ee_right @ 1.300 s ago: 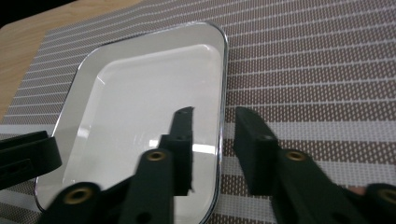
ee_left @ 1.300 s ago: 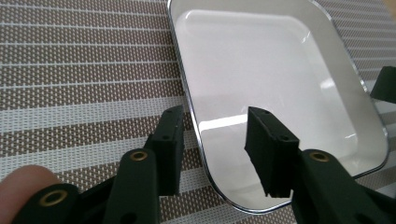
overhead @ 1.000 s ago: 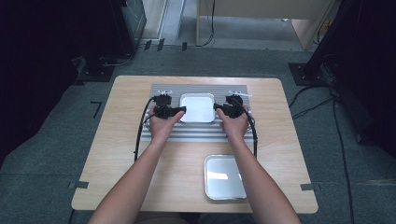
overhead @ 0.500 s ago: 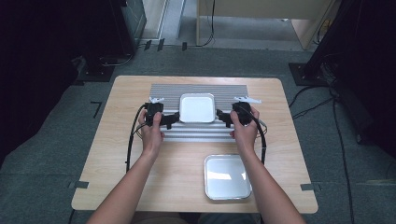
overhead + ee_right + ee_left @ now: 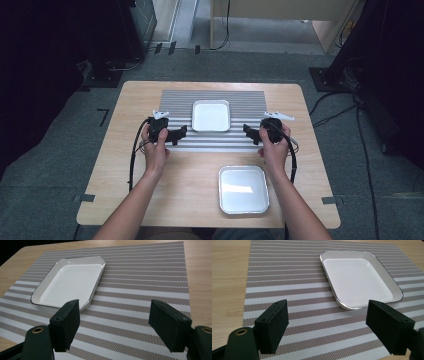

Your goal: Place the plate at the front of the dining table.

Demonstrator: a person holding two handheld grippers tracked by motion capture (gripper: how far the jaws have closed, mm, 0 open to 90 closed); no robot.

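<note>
- left gripper [image 5: 181, 134] and right gripper [image 5: 248, 131] sit either side of the white square tray [image 5: 211, 115], both apart from it; nothing touched
- fingers spread wide on both, having just been opening over the last second; gap empty in the left gripper view [image 5: 325, 322] and the right gripper view [image 5: 113, 323]
- tray lies flat and upright, centred toward the far half of the striped placemat [image 5: 180, 100]; dark thin rim; looks empty
- my read: tray just set down and released, hands backing off; the second tray [image 5: 243, 189], metal-rimmed, near the counter's front edge by the right forearm, is probably next
- to finish the step well: keep fingers spread until well off the rim; withdraw level and outward, not upward across the tray's corner, so no finger clips the lip and skews it; check it sits square to the mat's stripes
- if going for the second tray: take opposite rims with both grippers; shallow sloped wall, so pinch the lip rather than the side; lift both ends together
- surface: light wood counter [image 5: 125, 180], woven grey-and-white mat, likely grippy enough to stop sliding; cables trail from each gripper toward the person
- room: grey carpet floor, tape marks by the counter's corners, dark equipment at left and right, cables on the floor at right
</note>
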